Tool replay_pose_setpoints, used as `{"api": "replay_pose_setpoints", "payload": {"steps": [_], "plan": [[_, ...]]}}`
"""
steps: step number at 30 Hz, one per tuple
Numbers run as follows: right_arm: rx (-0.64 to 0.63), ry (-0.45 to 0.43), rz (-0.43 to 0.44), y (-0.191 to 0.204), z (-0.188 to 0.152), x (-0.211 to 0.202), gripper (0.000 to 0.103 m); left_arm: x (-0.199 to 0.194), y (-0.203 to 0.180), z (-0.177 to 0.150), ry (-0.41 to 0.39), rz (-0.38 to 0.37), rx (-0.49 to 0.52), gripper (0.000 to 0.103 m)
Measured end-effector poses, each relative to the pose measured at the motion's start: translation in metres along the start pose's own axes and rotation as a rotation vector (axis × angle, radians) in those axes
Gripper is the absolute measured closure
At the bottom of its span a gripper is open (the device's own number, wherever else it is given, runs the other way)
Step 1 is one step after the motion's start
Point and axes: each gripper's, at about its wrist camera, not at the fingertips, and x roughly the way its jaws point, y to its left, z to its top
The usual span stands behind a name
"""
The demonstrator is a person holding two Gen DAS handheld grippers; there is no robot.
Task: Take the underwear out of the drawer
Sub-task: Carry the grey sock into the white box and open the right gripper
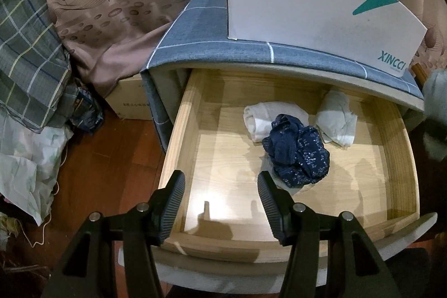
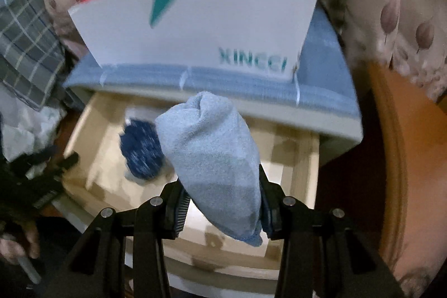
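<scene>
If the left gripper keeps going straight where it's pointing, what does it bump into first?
Probably the bare wooden drawer floor: the open left gripper aims into the drawer, just left of the navy underwear. Depth is hard to judge.

glossy wooden drawer [image 1: 287,247], fuzzy cloth underwear [image 2: 212,158]

Open wooden drawer [image 1: 178,130], contents.
Navy patterned underwear [image 1: 297,152] mid-floor; two white rolled pieces [image 1: 265,116] [image 1: 338,119] touching behind it.
</scene>
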Motion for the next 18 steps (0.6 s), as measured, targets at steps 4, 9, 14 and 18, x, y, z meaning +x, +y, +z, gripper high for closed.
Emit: {"api": "replay_pose_setpoints", "payload": {"steps": [4,9,14,18], "plan": [[-0.012,-0.057,0.007,0.003,0.019,-0.024,0.064,0.000,0.000,0.000,0.001,0.000,0.000,0.048],[-0.024,-0.121,0.012,0.003,0.046,-0.050,0.064,-0.001,0.003,-0.001,0.000,-0.006,-0.010,0.048],[-0.012,-0.185,0.005,0.001,0.085,-0.069,0.064,0.000,0.006,0.000,0.001,-0.006,-0.019,0.048],[0.006,-0.207,-0.003,-0.006,0.118,-0.073,0.064,0.001,0.011,0.000,0.002,-0.010,-0.036,0.048]]}}
